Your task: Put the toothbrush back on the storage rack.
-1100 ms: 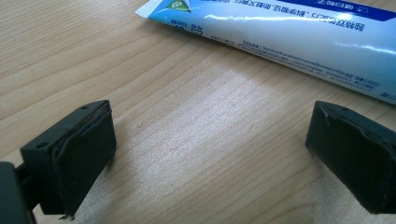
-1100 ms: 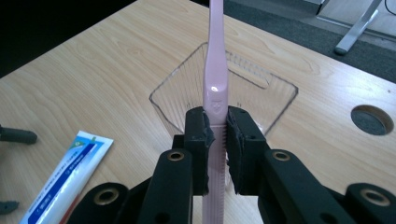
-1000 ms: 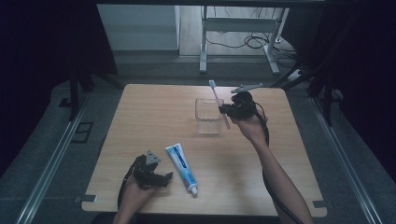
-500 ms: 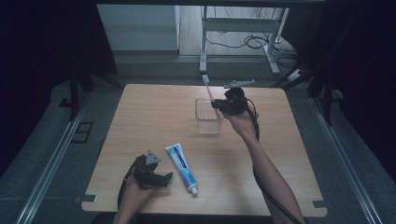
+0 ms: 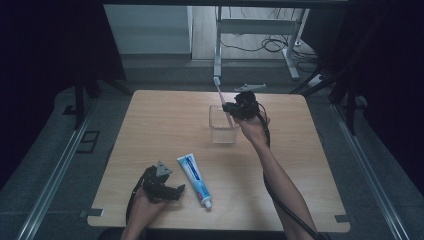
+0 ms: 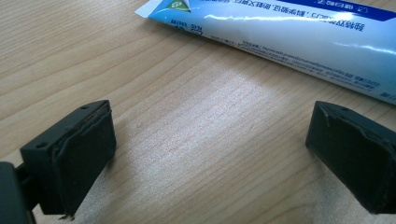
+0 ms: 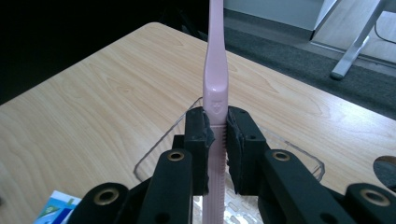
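Observation:
A pink toothbrush stands nearly upright, head up, with its lower end inside a clear square cup at the table's far middle. My right gripper is shut on the toothbrush handle, just above the cup's rim. A white and blue toothpaste tube lies flat near the front edge, cap toward the person. My left gripper rests open on the table just left of the tube, nothing between its black pads.
The wooden table has bare room on its left and right sides. Beyond the far edge stand a grey desk frame and cables on the floor. Dark curtains close both sides.
My right gripper has carried the toothbrush left and lower, from beside the cup to over it, so the handle's end now sits inside. The left gripper has stayed put.

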